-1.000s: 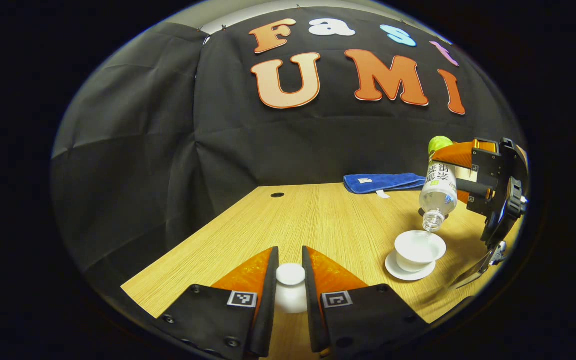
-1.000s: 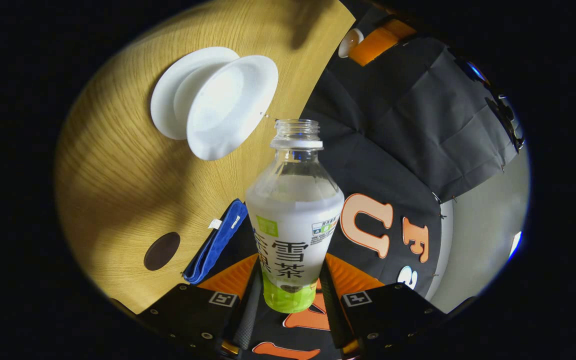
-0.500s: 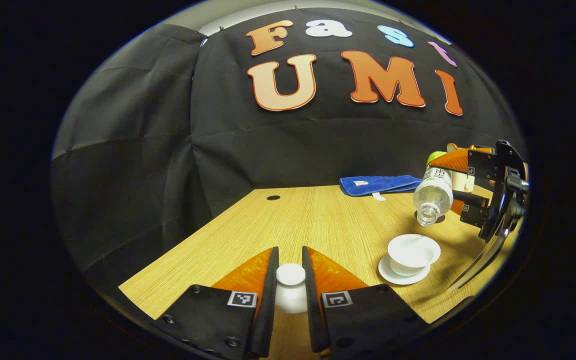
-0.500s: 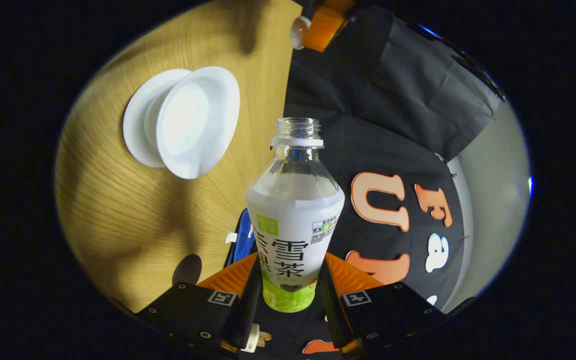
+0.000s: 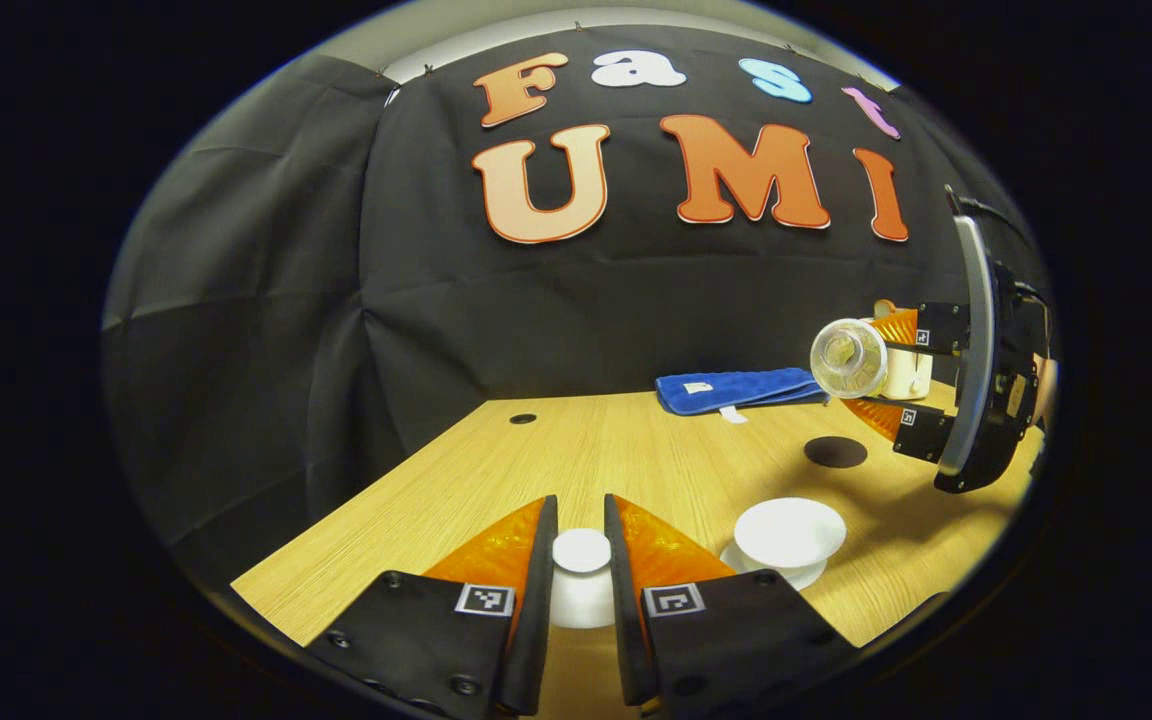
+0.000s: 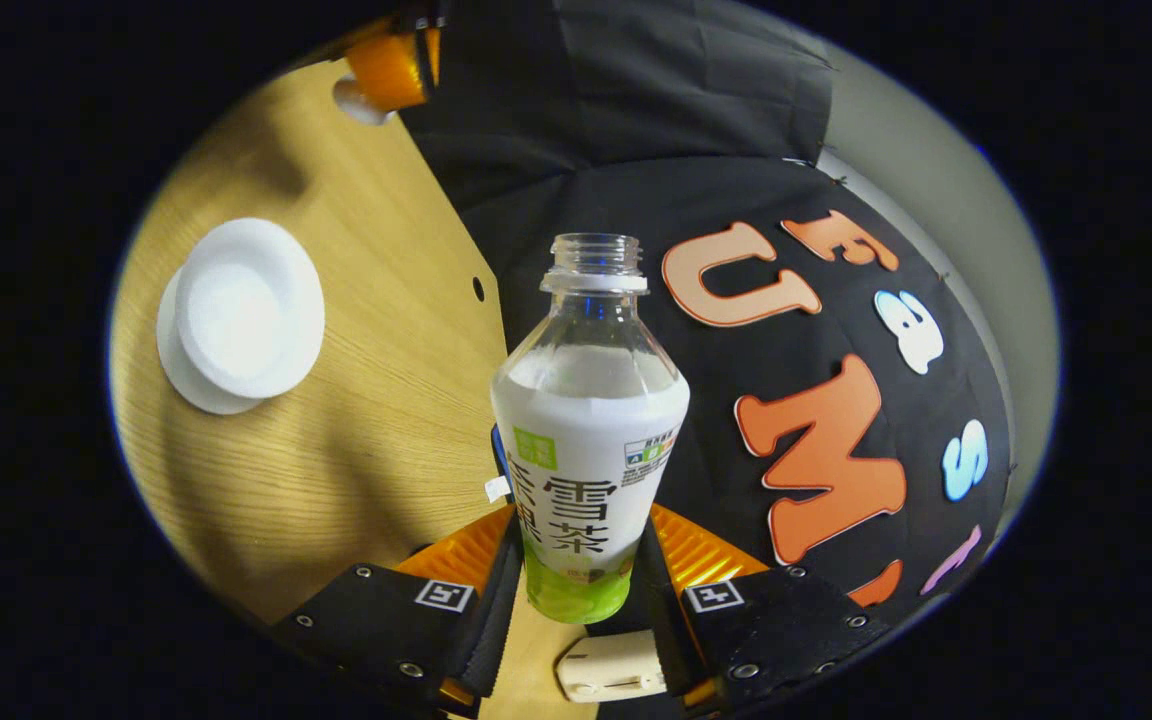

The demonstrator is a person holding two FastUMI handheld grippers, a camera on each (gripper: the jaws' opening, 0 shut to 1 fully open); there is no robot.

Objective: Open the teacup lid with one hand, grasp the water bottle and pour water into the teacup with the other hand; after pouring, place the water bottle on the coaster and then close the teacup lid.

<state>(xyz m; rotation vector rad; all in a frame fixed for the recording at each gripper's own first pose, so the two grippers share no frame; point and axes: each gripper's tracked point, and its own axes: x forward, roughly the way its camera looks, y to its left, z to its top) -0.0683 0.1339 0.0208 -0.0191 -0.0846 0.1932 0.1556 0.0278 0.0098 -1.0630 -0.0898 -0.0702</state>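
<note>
White porcelain marks the middle of the job: the teacup (image 5: 789, 530) sits open on its saucer (image 6: 174, 375) near the front of the desk (image 5: 626, 450), and the left hand-held gripper (image 5: 581, 560) is closed narrow on the knob of the teacup lid (image 5: 581, 585), held off to the side of the cup. In the right gripper view the right hand-held gripper (image 6: 584, 580) clamps the lower, labelled part of the water bottle (image 6: 588, 440), whose open neck points away from the cup; in the left gripper view the bottle (image 5: 851, 358) hangs well apart from the cup, mouth facing that camera. Pouring looks finished, so the step in hand is probably setting the bottle on the coaster (image 5: 834, 452), the dark round disc between the cup and the blue cloth (image 5: 741, 388). To do it well, bring the bottle fully upright first, since it has no cap and water remains inside, then lower it straight down onto the middle of the disc and release only once its base sits flat. Meanwhile, the lid should wait clear of the bottle's path.
</note>
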